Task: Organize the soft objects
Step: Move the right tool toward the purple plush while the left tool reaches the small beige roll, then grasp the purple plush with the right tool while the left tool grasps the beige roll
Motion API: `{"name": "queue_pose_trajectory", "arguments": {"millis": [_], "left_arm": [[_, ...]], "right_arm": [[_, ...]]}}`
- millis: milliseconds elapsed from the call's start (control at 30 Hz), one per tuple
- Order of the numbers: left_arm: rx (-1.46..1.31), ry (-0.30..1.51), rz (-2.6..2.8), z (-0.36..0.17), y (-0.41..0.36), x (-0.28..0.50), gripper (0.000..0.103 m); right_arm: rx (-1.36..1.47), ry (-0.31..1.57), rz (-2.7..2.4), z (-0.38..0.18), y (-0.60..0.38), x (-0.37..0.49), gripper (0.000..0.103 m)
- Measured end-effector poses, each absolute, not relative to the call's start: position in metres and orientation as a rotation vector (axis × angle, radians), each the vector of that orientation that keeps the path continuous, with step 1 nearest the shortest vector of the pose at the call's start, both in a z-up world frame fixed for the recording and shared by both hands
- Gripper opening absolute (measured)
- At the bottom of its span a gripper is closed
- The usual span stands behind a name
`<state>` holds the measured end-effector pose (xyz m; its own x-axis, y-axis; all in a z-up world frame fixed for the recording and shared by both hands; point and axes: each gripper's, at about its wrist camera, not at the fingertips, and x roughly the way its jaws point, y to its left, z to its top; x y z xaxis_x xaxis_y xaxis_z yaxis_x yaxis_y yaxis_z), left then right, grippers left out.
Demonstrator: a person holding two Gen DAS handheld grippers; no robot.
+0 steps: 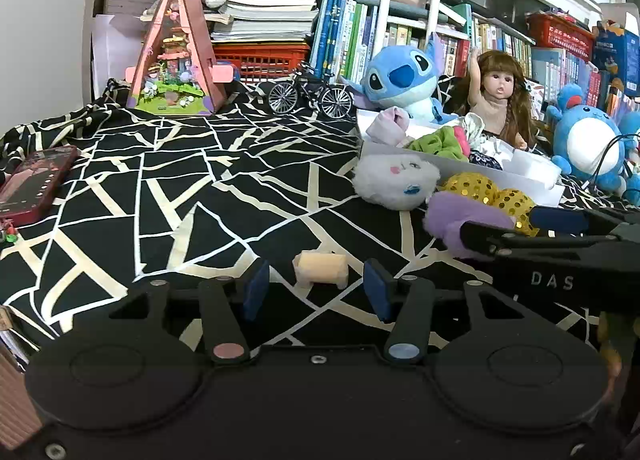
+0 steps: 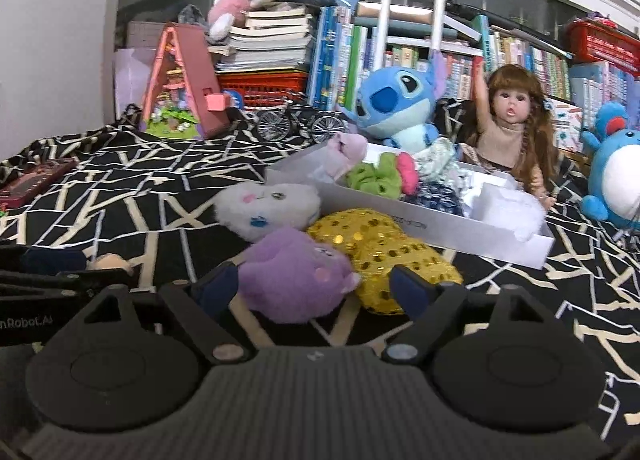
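Because the soft things are being gathered into one place, a white box (image 2: 440,226) has been set on the black patterned cloth (image 1: 200,188) near the back row of toys, and it is already partly filled: a green scrunchie (image 2: 374,178), a pale pink piece (image 2: 346,150) and some printed fabric (image 2: 436,194) are seen inside it. Just in front of its near wall, three loose toys are clustered, touching one another: a white plush (image 2: 266,208), a gold sequined piece (image 2: 384,248) and a purple plush (image 2: 296,276). They are judged to be waiting for the box.

The purple plush is bracketed by the right gripper (image 2: 308,286), whose jaws are held wide so that the bulky toy fits between them; no pad is seen pressing on it, so it is taken as approached, not yet gripped.

The smallest item, a cream foam-like block (image 1: 320,268), lies alone on the cloth, well apart from the box. The left gripper (image 1: 316,292) is held at a moderate opening just short of it, with a gap on each side and nothing held.
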<state>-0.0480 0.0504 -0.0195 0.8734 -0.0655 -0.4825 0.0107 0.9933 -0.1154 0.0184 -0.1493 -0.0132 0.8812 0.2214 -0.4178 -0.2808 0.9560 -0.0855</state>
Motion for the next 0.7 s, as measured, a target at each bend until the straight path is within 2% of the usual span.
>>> {"name": "queue_pose_trajectory", "arguments": {"millis": [67,200,500,700], "left_arm": [[-0.110,0.504,-0.043,-0.021,0.050,-0.046,0.046],[-0.121,0.500,-0.042,-0.022,0.050,-0.042,0.034],[-0.108,0.493,-0.038,-0.023,0.050,-0.039,0.032],[-0.087,0.484,-0.035,-0.025,0.048,-0.040,0.032]], "right_arm": [[-0.135,0.425,0.250,-0.012,-0.152,0.019,0.085],[-0.097,0.425,0.281,-0.009,-0.154,0.015,0.077],[-0.131,0.455,0.309,-0.013,-0.139,0.019,0.074],[-0.129,0.457,0.292,-0.015,-0.139,0.025,0.078]]}}
